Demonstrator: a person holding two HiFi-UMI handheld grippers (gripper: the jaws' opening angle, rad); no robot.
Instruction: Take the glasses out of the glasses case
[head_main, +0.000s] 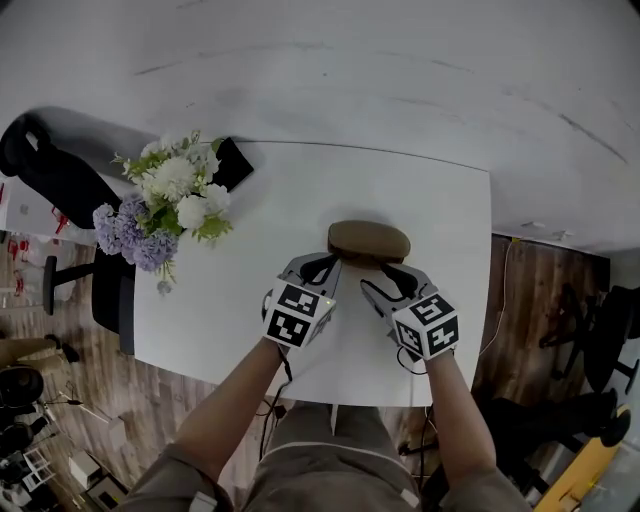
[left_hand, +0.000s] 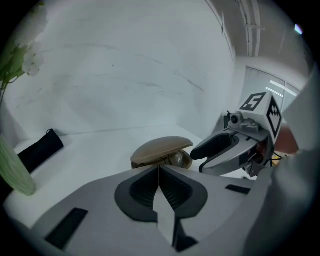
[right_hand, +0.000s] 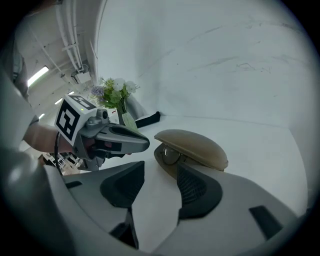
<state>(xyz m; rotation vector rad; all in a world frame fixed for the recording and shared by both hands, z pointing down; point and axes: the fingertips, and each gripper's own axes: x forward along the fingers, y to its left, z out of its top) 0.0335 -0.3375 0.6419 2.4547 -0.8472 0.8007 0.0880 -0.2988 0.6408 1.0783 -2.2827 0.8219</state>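
A tan clamshell glasses case (head_main: 368, 241) lies on the white table (head_main: 290, 200), its lid partly raised. Through the gap the glasses (right_hand: 171, 156) show inside; the left gripper view also shows the case (left_hand: 161, 150) ajar. My left gripper (head_main: 324, 268) sits just short of the case's left end, jaws shut with nothing between them (left_hand: 159, 172). My right gripper (head_main: 384, 283) is near the case's right front, jaws open and empty (right_hand: 160, 176), a little short of the case (right_hand: 192, 145).
A vase of white and purple flowers (head_main: 165, 200) stands at the table's left. A black pouch (head_main: 230, 165) lies behind it. A black office chair (head_main: 55, 170) is off the left edge. The table's near edge (head_main: 300, 395) is close to the person.
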